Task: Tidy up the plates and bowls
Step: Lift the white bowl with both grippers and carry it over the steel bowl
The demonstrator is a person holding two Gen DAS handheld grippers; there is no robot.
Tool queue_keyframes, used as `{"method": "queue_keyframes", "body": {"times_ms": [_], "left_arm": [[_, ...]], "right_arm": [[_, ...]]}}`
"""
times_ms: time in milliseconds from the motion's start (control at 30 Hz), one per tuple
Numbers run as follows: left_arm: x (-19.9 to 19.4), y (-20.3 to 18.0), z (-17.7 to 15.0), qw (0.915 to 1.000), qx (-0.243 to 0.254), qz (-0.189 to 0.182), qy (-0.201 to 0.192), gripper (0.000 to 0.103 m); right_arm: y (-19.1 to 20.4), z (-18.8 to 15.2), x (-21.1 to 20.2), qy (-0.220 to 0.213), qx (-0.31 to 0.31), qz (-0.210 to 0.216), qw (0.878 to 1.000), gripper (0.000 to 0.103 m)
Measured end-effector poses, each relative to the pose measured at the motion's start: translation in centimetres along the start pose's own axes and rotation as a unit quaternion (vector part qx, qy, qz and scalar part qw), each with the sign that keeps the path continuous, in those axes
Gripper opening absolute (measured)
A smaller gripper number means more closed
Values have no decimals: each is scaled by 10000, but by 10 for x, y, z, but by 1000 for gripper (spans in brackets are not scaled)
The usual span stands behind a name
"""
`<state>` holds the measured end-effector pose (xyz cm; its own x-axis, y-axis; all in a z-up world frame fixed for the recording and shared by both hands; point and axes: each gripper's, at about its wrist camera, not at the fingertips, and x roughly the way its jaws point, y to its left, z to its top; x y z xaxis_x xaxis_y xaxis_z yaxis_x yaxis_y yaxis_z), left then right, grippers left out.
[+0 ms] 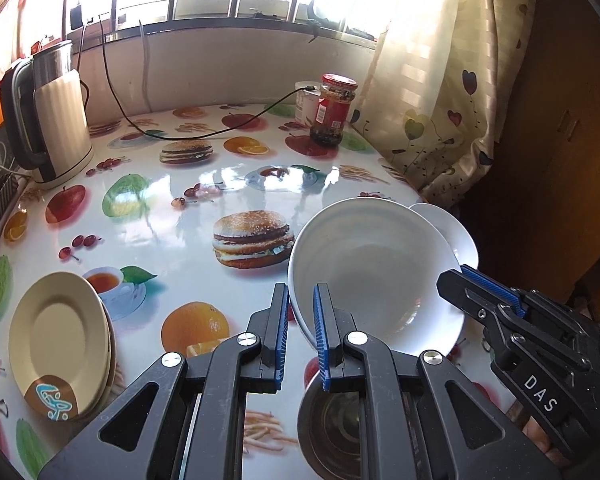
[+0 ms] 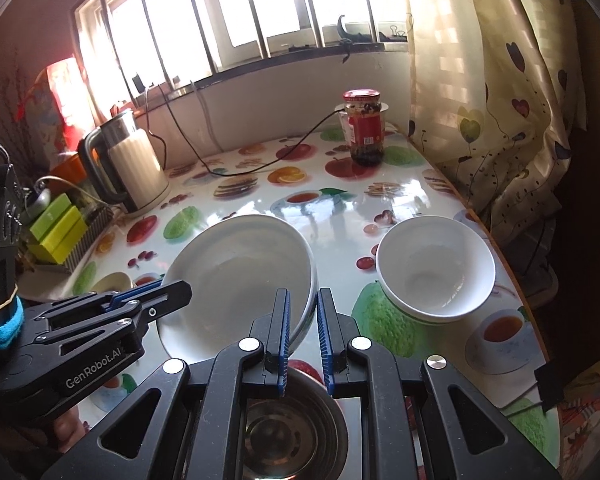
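Both the left gripper [image 1: 301, 332] and right gripper [image 2: 303, 340] are pinching opposite rims of the large white bowl [image 1: 374, 272], tilting between them above the metal bowl [image 2: 288, 428]. An uneven squeeze is likely risking the glossy rim slipping and dropping onto that bowl.

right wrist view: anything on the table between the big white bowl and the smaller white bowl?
Nothing in the right wrist view: between the big white bowl and the smaller white bowl only bare printed tablecloth shows.
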<state>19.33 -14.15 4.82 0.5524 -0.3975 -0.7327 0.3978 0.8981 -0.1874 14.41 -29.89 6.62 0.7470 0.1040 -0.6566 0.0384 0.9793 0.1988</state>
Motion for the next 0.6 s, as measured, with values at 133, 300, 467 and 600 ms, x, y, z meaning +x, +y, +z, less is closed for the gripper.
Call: {"method": "queue_keyframes", "body": {"times_ms": [133,300,467,600], "left_arm": [[-7,-3,-5,10000,17,-19,-21,13],[-14,-7,-12,9999,70,-67,-39,13],[-18,-10,-20,9999,97,-118,-4,13],[-19,-14,-28,9998,121,-133,61,13]], "right_arm": [[2,-5,-9,-42,4,-22,10000,14],[4,-15,-20,-75,29,-41,10000,14],[3,-24,-29,-85,71,-65,9999,14],[3,-35,-34,-44,97,-89,9999,14]]}}
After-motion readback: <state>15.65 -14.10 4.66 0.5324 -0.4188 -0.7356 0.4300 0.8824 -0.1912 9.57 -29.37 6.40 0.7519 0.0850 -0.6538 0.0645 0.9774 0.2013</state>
